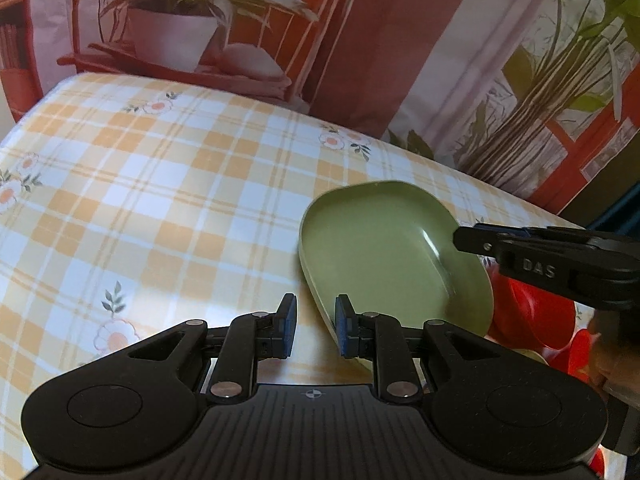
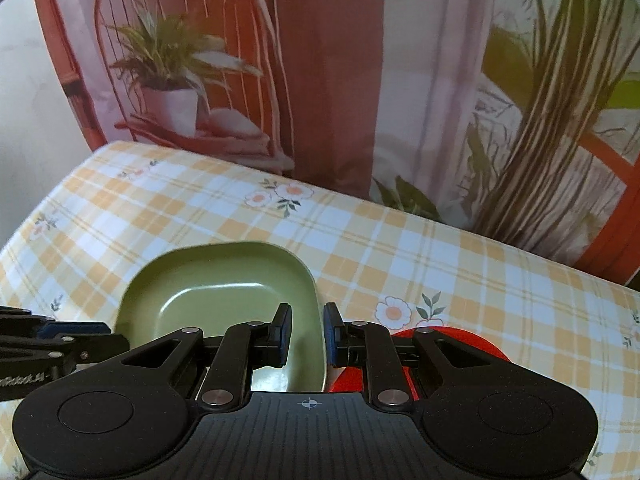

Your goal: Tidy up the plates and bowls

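A green, rounded-rectangular plate [image 1: 384, 248] [image 2: 224, 280] hangs tilted over the checked tablecloth. My right gripper [image 2: 307, 332] is shut on its right rim, with the rim's wall between the pads; in the left wrist view the right gripper [image 1: 460, 240] reaches in from the right onto that rim. My left gripper [image 1: 317, 330] is at the plate's near left edge, its jaws a narrow gap apart with only tablecloth between them. Its right finger [image 1: 346, 330] stands in front of the plate's edge. Red dishes [image 1: 532, 320] [image 2: 464, 342] lie partly hidden under and to the right of the plate.
The table [image 1: 160, 184] [image 2: 440, 248] wears a yellow-and-white checked cloth with flower prints. A printed curtain [image 1: 400, 40] with plants and red chairs hangs right behind its far edge. In the right wrist view the left gripper [image 2: 100, 336] shows at the plate's left rim.
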The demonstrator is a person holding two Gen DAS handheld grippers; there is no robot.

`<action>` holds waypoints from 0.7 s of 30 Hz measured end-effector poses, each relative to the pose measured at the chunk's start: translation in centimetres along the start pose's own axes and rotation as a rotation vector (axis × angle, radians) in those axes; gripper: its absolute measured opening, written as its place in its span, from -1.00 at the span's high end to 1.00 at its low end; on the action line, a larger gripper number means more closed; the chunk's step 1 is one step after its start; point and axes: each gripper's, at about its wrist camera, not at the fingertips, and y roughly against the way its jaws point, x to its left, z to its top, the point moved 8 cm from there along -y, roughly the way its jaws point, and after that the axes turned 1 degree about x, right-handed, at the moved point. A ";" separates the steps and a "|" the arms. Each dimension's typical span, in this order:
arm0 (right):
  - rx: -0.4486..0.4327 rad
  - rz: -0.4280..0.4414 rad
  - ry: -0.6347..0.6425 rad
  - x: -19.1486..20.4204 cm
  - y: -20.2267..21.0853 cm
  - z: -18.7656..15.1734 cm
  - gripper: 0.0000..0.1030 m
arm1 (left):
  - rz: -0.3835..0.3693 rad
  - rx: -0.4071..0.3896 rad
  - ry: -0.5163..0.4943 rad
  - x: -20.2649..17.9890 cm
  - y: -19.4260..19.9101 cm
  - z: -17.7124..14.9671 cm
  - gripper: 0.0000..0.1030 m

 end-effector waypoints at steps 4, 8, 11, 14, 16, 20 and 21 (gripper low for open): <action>0.028 -0.005 -0.002 0.1 -0.6 -0.2 0.66 | -0.037 0.027 0.019 -0.4 -0.6 -0.7 0.58; 0.050 -0.007 -0.001 0.1 -1.0 -0.5 0.66 | -0.055 0.034 0.020 -0.8 -1.0 -1.2 0.59; 0.058 -0.003 -0.005 0.1 -1.1 -0.6 0.67 | -0.063 0.025 0.024 -0.7 -1.0 -1.1 0.65; 0.061 0.011 -0.011 0.3 -1.1 -0.7 0.76 | -0.043 0.012 0.027 -0.2 -0.8 -0.9 0.69; 0.060 0.022 -0.021 0.5 -1.1 -0.7 0.78 | -0.037 0.006 0.040 0.4 -0.7 -0.7 0.71; 0.057 0.055 -0.048 1.1 -0.9 -0.9 0.86 | -0.001 -0.013 0.043 1.3 -0.2 -0.3 0.75; 0.050 0.059 -0.051 1.3 -0.7 -1.0 0.87 | 0.003 -0.020 0.044 1.5 0.0 -0.2 0.75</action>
